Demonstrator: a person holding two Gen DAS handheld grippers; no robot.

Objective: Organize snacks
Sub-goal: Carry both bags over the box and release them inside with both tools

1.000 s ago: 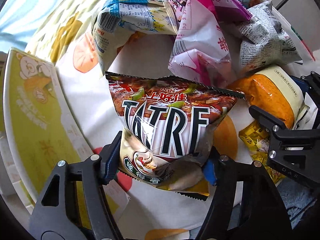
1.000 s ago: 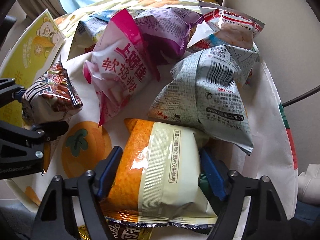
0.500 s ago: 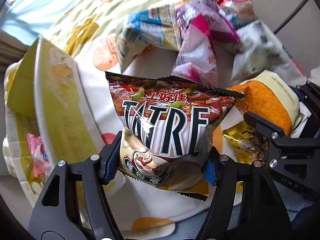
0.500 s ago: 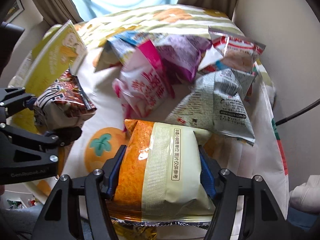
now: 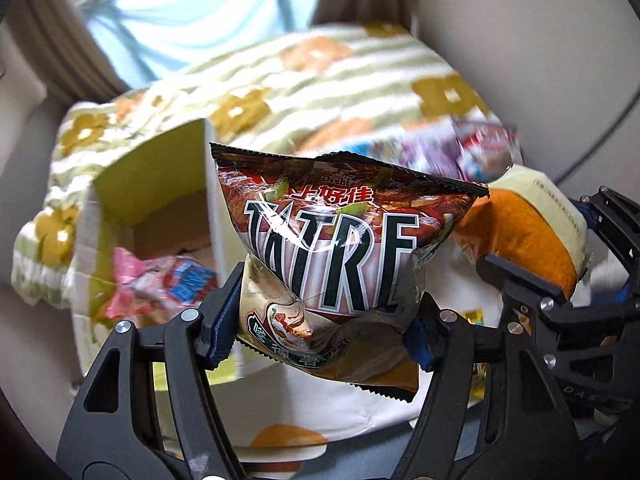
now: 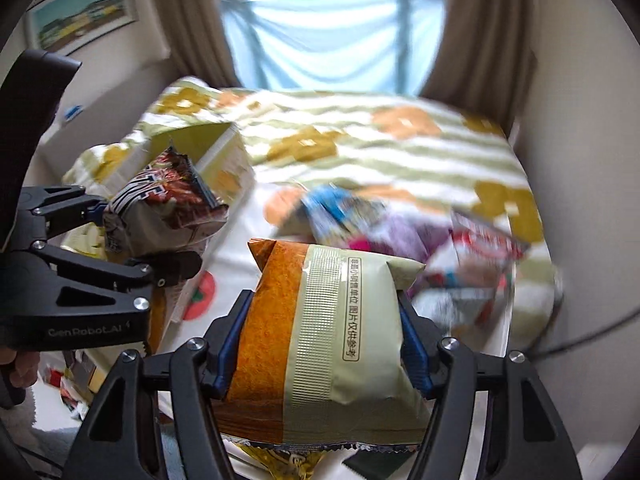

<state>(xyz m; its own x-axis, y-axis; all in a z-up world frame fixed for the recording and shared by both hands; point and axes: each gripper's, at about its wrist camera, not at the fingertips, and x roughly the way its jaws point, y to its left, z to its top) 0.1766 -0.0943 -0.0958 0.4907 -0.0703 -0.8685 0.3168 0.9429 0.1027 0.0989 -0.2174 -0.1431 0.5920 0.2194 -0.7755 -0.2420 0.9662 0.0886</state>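
Two bags are in the air at once, and that doubles the chances of a slip. The left tongs [image 5: 320, 320] are clamped on the lower part of the dark chip bag [image 5: 340, 256], whose puffed top stands free above the pads; the right tongs [image 6: 324, 340] are clamped across the middle of the orange-and-cream bag [image 6: 320, 332]. Both bags hang above the bed [image 6: 360, 140], near its front edge.

The likely target is the open yellow-green box [image 5: 160, 208], to the left on the bed, with a pink packet [image 5: 160, 280] already inside. Its near wall stands just behind the chip bag, so the bag's sealed edge could catch on that rim and tip the light carton.

Air-filled bags are slick: a harder squeeze may burst one, a looser one may let it slide out. The two tongs are close side by side, so swinging both toward the box together risks a knock between them. The remaining snack pile [image 6: 420, 240], far right on the bed, lies apart.
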